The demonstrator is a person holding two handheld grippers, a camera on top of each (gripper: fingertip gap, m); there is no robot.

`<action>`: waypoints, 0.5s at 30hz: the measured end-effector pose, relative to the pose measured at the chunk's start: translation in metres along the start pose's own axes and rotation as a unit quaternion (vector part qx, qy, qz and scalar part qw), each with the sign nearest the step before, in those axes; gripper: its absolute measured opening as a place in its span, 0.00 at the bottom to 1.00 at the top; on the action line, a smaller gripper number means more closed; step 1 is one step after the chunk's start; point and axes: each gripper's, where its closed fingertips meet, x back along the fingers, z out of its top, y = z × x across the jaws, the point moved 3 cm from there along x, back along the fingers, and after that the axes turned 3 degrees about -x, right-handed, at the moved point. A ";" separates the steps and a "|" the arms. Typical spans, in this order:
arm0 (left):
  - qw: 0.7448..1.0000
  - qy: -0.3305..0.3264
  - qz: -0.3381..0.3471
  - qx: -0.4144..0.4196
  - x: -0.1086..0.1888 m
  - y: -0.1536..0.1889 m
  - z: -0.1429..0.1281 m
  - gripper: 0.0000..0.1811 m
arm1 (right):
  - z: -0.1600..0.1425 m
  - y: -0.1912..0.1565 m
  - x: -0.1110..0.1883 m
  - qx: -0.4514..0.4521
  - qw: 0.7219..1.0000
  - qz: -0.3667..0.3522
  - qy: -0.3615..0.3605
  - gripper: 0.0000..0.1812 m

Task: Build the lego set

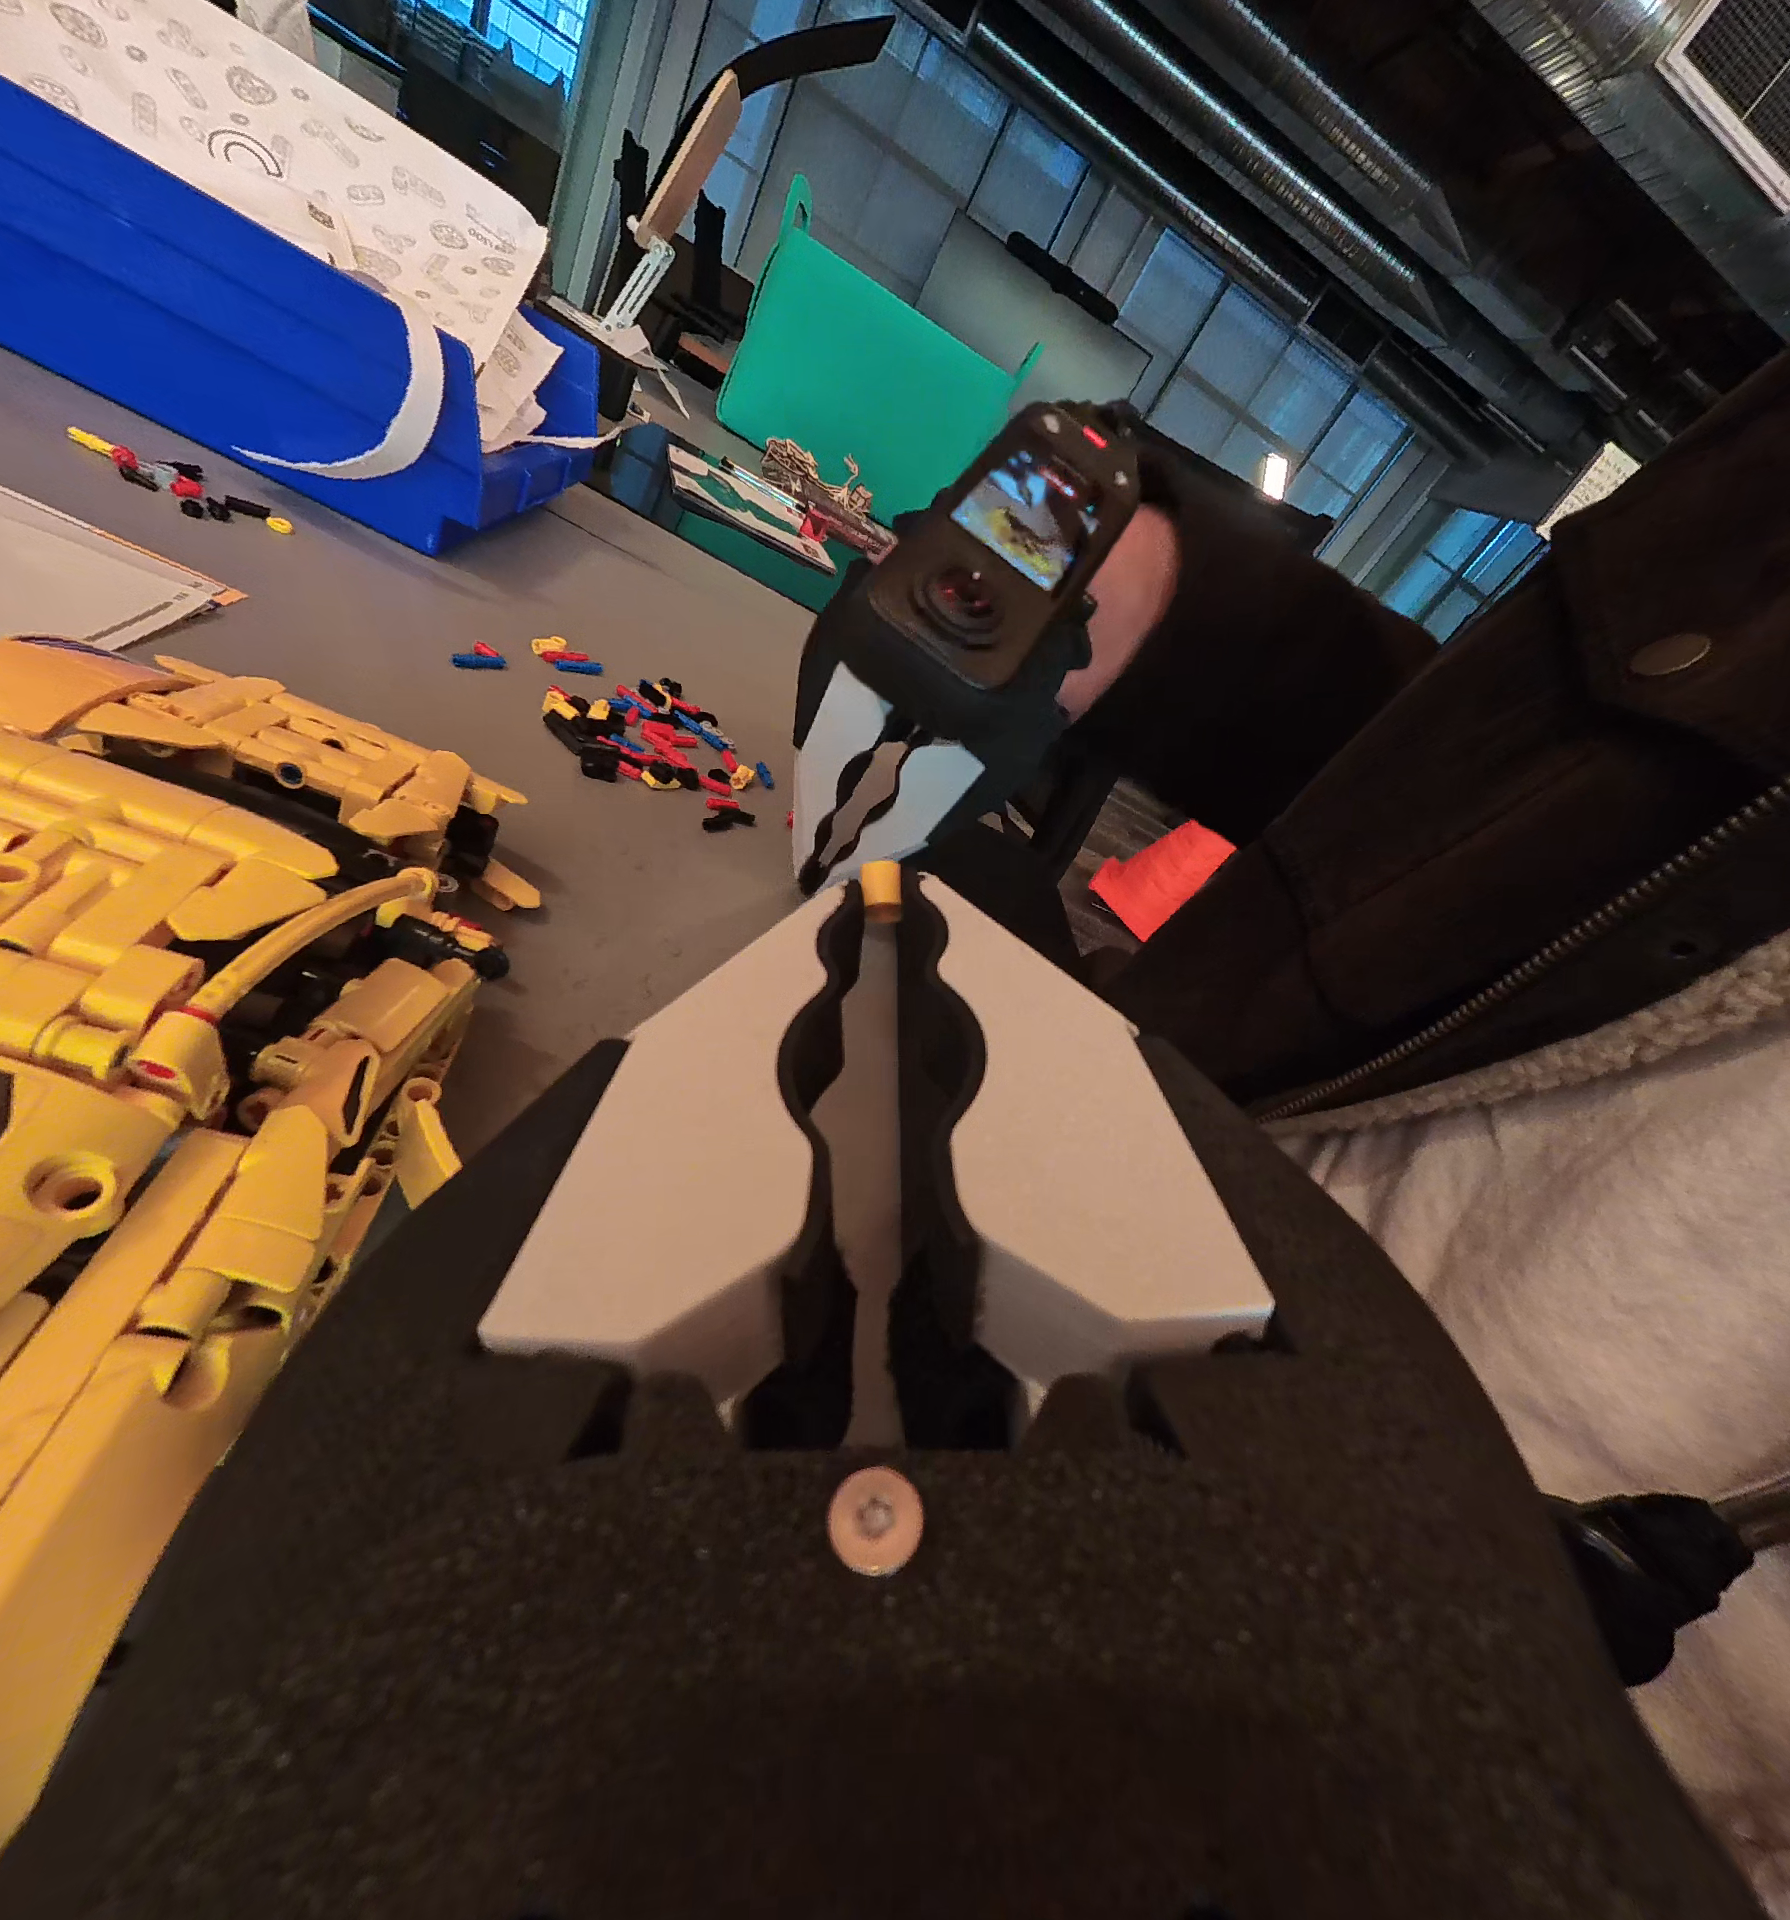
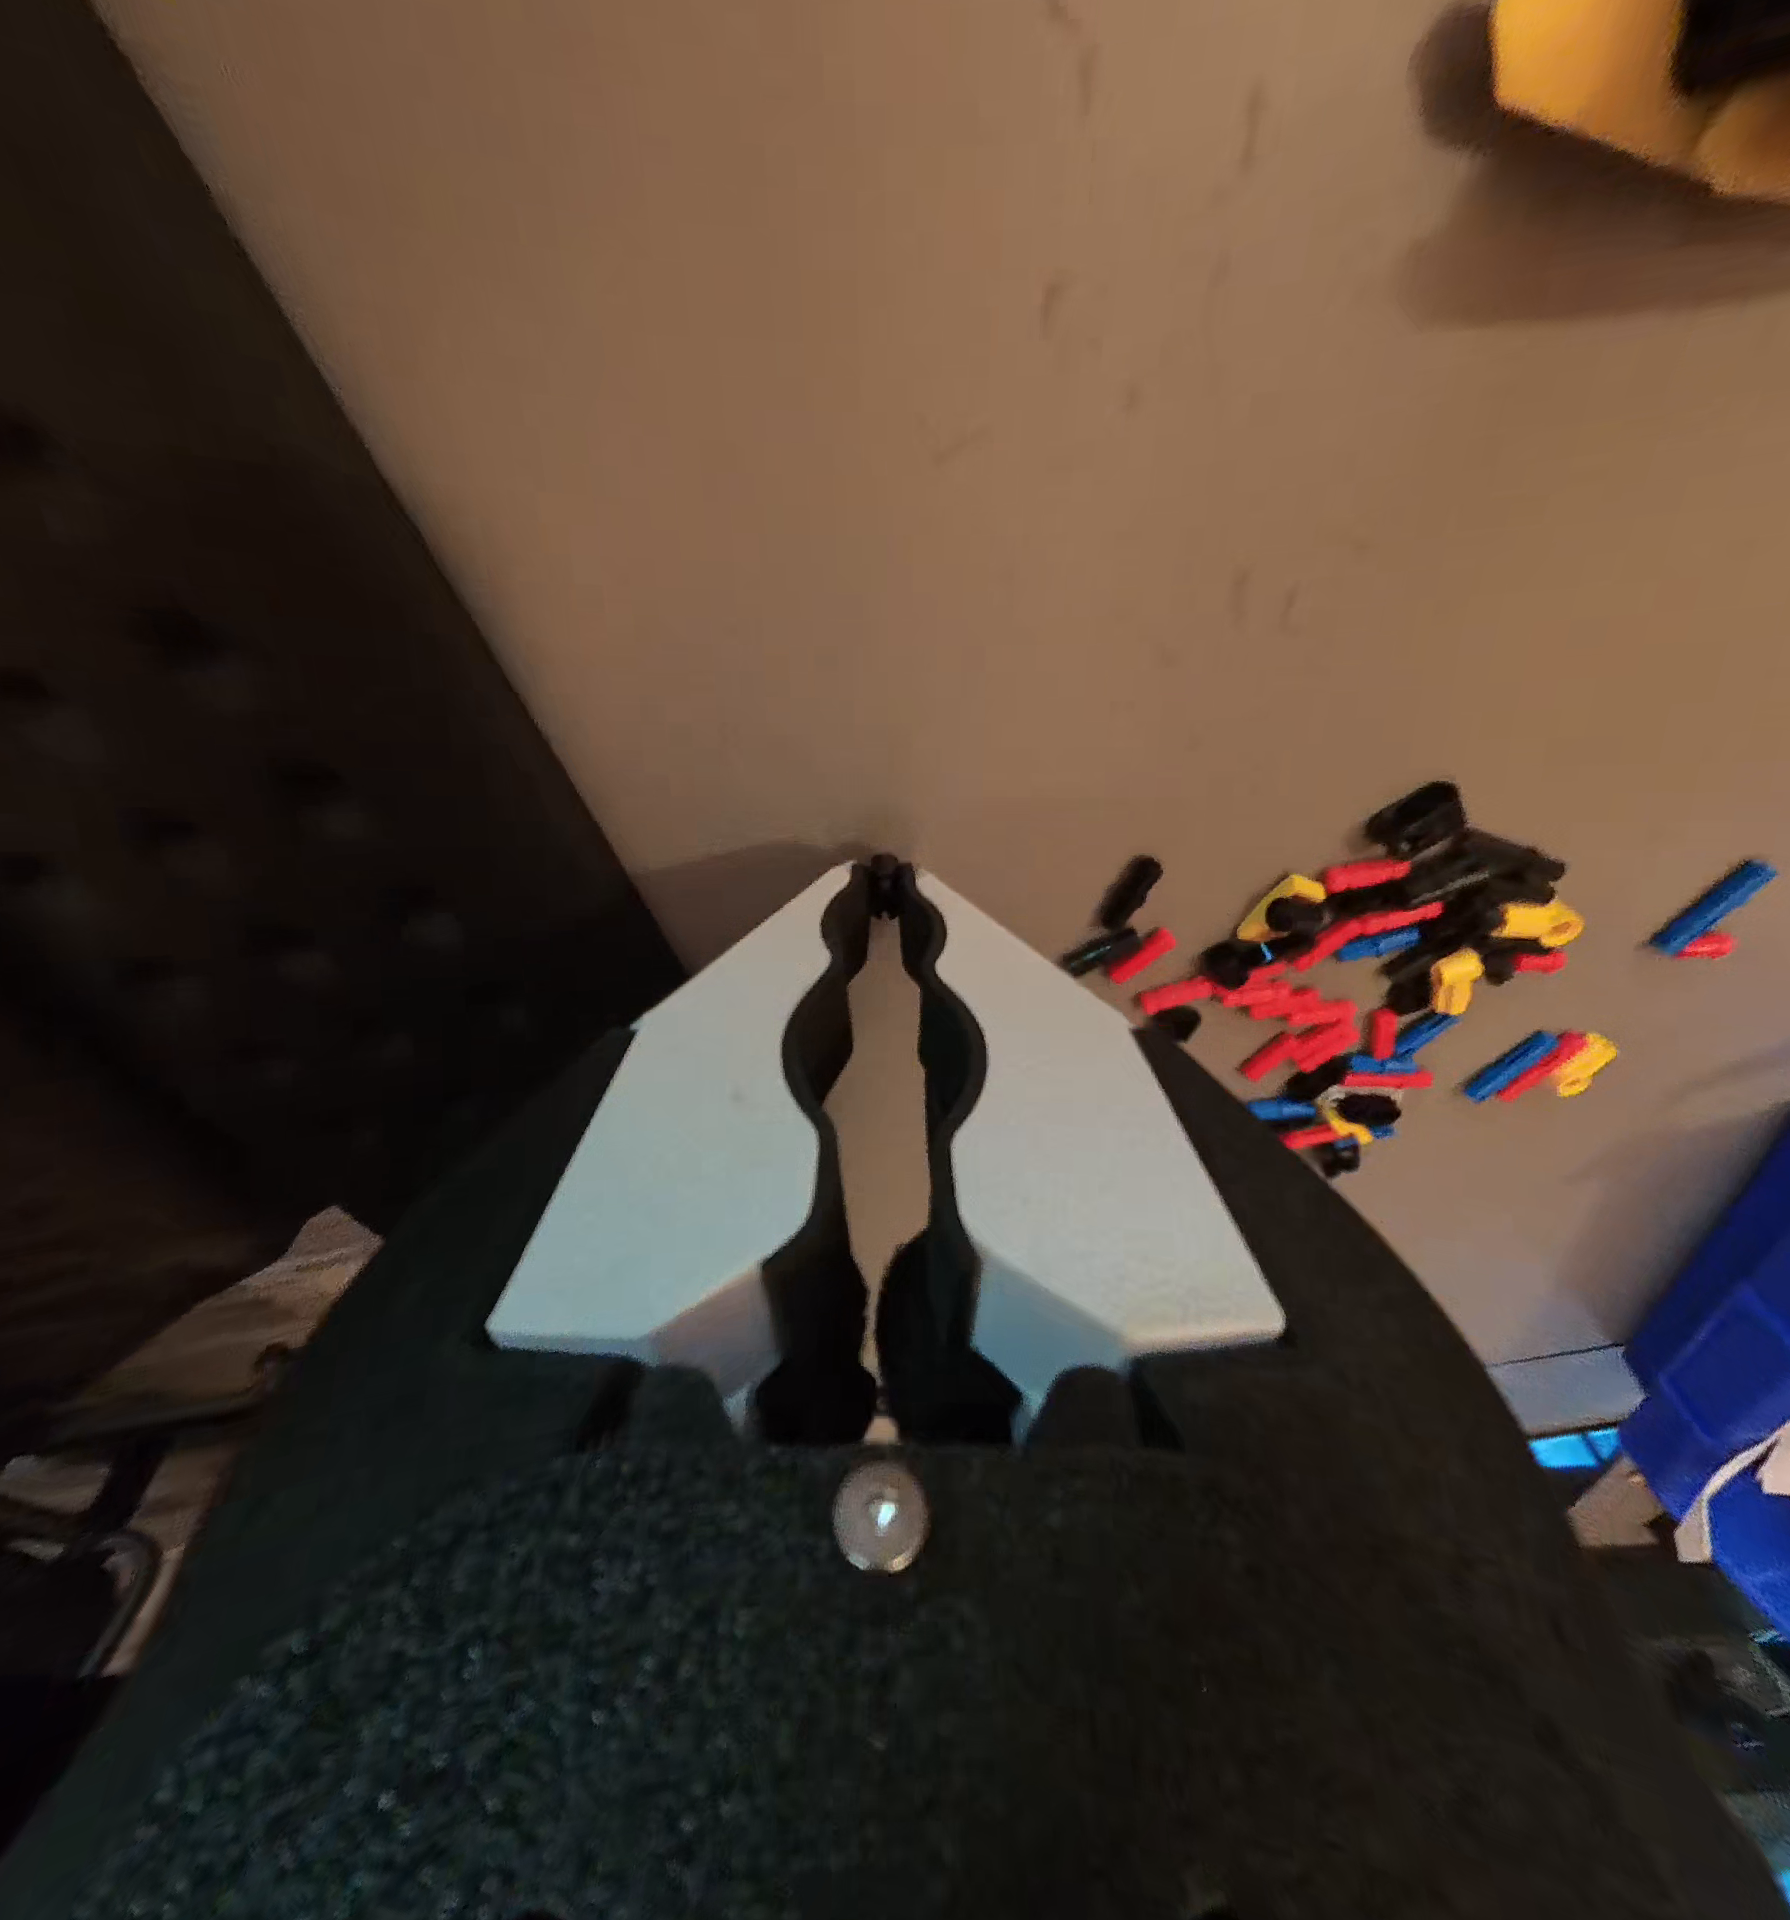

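The left hand-held gripper [image 1: 883, 891] pinched a tan bush [image 1: 882, 884] at its tips, raised beside the yellow car [image 1: 143, 987], presumably for mating. The right hand-held gripper [image 2: 883, 883] pinched a black pin [image 2: 883, 875] above the table [image 2: 974, 416], near the loose pins [image 2: 1390, 977].

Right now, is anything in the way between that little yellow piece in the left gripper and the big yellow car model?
Nothing visible blocks it. The left gripper pinches the small yellow piece at its fingertips, and only bare grey table lies between it and the yellow car model. The loose pile of pins sits farther back, and the right gripper hangs just beyond.
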 end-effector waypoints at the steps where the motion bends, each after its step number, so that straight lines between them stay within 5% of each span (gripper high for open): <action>1: 1.000 0.000 0.000 0.000 0.000 0.000 0.000 0.04 | -0.002 0.000 -0.001 -0.006 1.000 0.009 -0.008 0.02; 15: 1.000 0.001 -0.002 0.000 0.000 0.001 0.000 0.04 | -0.004 0.001 -0.003 0.000 0.999 0.025 -0.039 0.02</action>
